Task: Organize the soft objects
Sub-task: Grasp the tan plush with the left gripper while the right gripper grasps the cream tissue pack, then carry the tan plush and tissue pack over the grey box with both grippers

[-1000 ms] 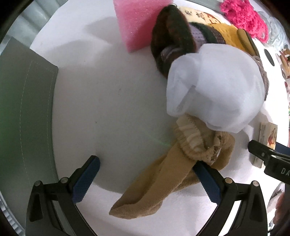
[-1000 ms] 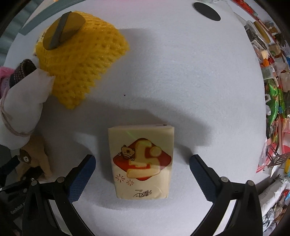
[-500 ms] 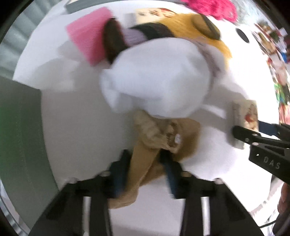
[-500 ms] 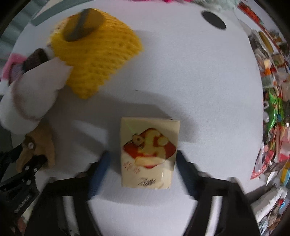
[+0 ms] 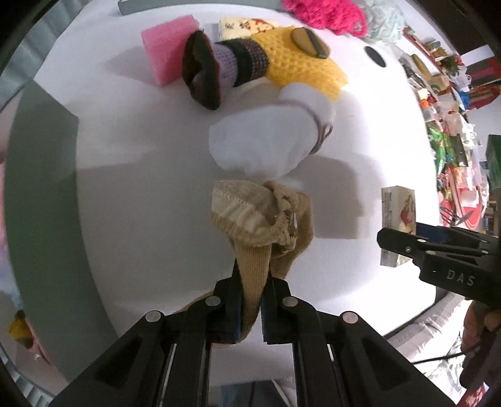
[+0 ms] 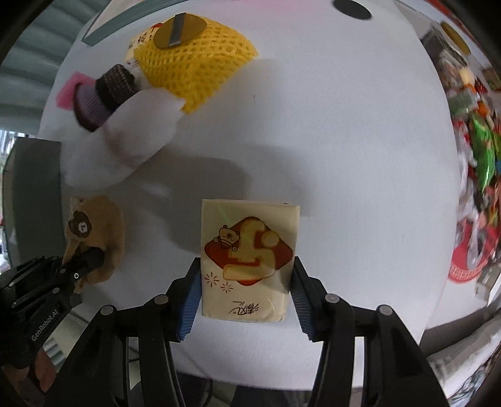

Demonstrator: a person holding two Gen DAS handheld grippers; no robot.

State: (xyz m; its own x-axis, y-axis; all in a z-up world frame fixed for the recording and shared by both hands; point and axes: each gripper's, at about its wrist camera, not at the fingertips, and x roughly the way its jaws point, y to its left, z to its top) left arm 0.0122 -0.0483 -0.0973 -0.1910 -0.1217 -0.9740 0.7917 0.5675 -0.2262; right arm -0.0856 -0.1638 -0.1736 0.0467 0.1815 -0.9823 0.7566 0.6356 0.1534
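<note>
My left gripper (image 5: 252, 278) is shut on a tan sock (image 5: 266, 219) and holds it up off the white table; the sock shows a bear patch in the right wrist view (image 6: 94, 231). My right gripper (image 6: 244, 275) is shut on a cream tissue pack (image 6: 247, 250) with a red and yellow print, lifted above the table; the pack also shows at the right of the left wrist view (image 5: 399, 219). A white sock (image 5: 266, 137), a yellow knit item (image 5: 300, 65), a dark striped knit piece (image 5: 219, 65) and a pink sponge (image 5: 166, 59) lie beyond.
A grey mat (image 5: 40, 188) lies at the table's left edge. Pink yarn (image 5: 325, 15) and a second tissue pack (image 5: 247, 25) sit at the far edge. A black disc (image 6: 352, 9) lies far right. Cluttered shelves (image 5: 454, 125) stand past the table's right side.
Both grippers went from wide open to shut: the left closed on the tan sock and raised it, the right closed on the tissue pack and lifted it. The views pulled back from the table.
</note>
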